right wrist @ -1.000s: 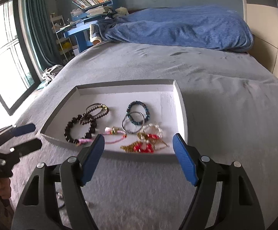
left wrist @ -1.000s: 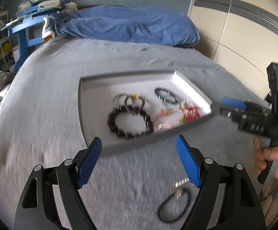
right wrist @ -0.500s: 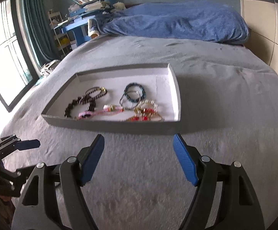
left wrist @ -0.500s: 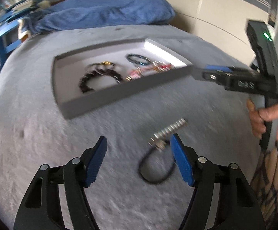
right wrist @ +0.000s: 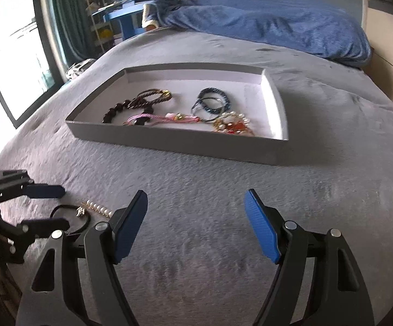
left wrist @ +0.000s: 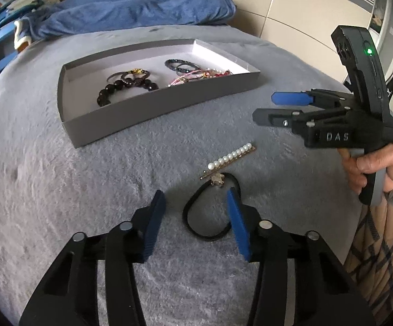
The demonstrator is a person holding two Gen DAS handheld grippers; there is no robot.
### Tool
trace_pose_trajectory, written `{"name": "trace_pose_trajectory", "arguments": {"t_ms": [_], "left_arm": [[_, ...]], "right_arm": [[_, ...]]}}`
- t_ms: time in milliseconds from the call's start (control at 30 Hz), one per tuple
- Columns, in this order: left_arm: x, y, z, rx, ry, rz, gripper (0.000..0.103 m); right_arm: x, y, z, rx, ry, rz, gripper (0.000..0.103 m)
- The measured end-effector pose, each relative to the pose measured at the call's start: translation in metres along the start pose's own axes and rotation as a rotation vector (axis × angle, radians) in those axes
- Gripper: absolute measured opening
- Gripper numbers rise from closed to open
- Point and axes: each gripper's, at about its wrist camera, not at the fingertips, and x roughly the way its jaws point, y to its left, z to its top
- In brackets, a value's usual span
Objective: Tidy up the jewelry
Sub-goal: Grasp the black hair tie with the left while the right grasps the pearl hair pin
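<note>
Two items were outside the tray (left wrist: pixel 153 110), on the bed (left wrist: pixel 60 179): black hair tie (left wrist: pixel 196 217) and pearl clip (left wrist: pixel 230 159), touching. Left tongs (left wrist: pixel 195 218) wide, straddling the tie. Right tongs (right wrist: pixel 196 226) wide, empty. Step looked like pickup; next: lower, close on band.
</note>
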Motion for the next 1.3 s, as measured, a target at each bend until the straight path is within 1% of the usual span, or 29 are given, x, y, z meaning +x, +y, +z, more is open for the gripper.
{"name": "trace_pose_trajectory", "arguments": {"t_ms": [33, 100, 133, 167, 233, 300, 400, 533, 600, 733, 833, 933, 1000, 1033, 1100, 1133, 1200, 1233, 1300], "left_arm": [[0.002, 0.0, -0.001, 0.003, 0.011, 0.011, 0.037], [0.005, -0.002, -0.002, 0.023, 0.023, 0.04, 0.019], [0.005, -0.004, -0.002, 0.036, 0.024, 0.049, 0.013], [0.004, -0.006, -0.002, 0.055, 0.022, 0.068, 0.004], [0.002, -0.004, -0.001, 0.057, 0.011, 0.078, 0.004], [-0.002, 0.002, 0.001, 0.038, -0.008, 0.113, 0.004], [-0.012, 0.023, 0.004, -0.046, -0.041, 0.164, 0.004], [-0.02, 0.046, 0.006, -0.143, -0.066, 0.199, 0.004], [-0.022, 0.053, 0.006, -0.174, -0.063, 0.207, 0.004], [-0.02, 0.053, 0.004, -0.179, -0.054, 0.207, 0.004], [-0.015, 0.049, 0.005, -0.163, -0.043, 0.205, 0.004], [-0.012, 0.046, 0.007, -0.149, -0.041, 0.202, 0.004], [-0.011, 0.044, 0.007, -0.147, -0.045, 0.199, 0.004], [-0.011, 0.044, 0.008, -0.146, -0.047, 0.198, 0.004], [-0.013, 0.043, 0.008, -0.144, -0.054, 0.195, 0.004], [-0.014, 0.043, 0.008, -0.144, -0.059, 0.193, 0.004], [-0.016, 0.043, 0.008, -0.146, -0.066, 0.187, 0.004], [-0.017, 0.042, 0.008, -0.146, -0.07, 0.186, 0.004], [-0.019, 0.04, 0.009, -0.144, -0.077, 0.183, 0.004]], "right_arm": [[0.001, 0.003, 0.0, -0.011, 0.003, 0.003, 0.073], [0.003, 0.007, -0.001, -0.025, 0.008, 0.007, 0.073], [0.004, 0.008, -0.001, -0.028, 0.009, 0.008, 0.073], [0.005, 0.009, 0.0, -0.029, 0.01, 0.009, 0.073], [0.005, 0.009, 0.0, -0.027, 0.011, 0.014, 0.073], [0.005, 0.009, 0.0, -0.026, 0.009, 0.021, 0.073], [0.005, 0.014, -0.001, -0.042, 0.011, 0.048, 0.073], [0.009, 0.029, -0.004, -0.106, 0.028, 0.088, 0.073], [0.012, 0.04, -0.005, -0.157, 0.037, 0.097, 0.073], [0.021, 0.059, -0.01, -0.261, 0.061, 0.087, 0.073], [0.026, 0.064, -0.012, -0.294, 0.065, 0.077, 0.072], [0.027, 0.065, -0.013, -0.296, 0.066, 0.095, 0.059], [0.026, 0.069, -0.014, -0.318, 0.061, 0.103, 0.045], [0.025, 0.071, -0.014, -0.33, 0.059, 0.109, 0.042], [0.024, 0.073, -0.016, -0.34, 0.057, 0.119, 0.029], [0.023, 0.073, -0.016, -0.34, 0.057, 0.123, 0.026], [0.022, 0.071, -0.014, -0.32, 0.058, 0.138, 0.014], [0.022, 0.068, -0.013, -0.298, 0.059, 0.147, 0.011], [0.02, 0.061, -0.01, -0.256, 0.061, 0.168, 0.01]]}}
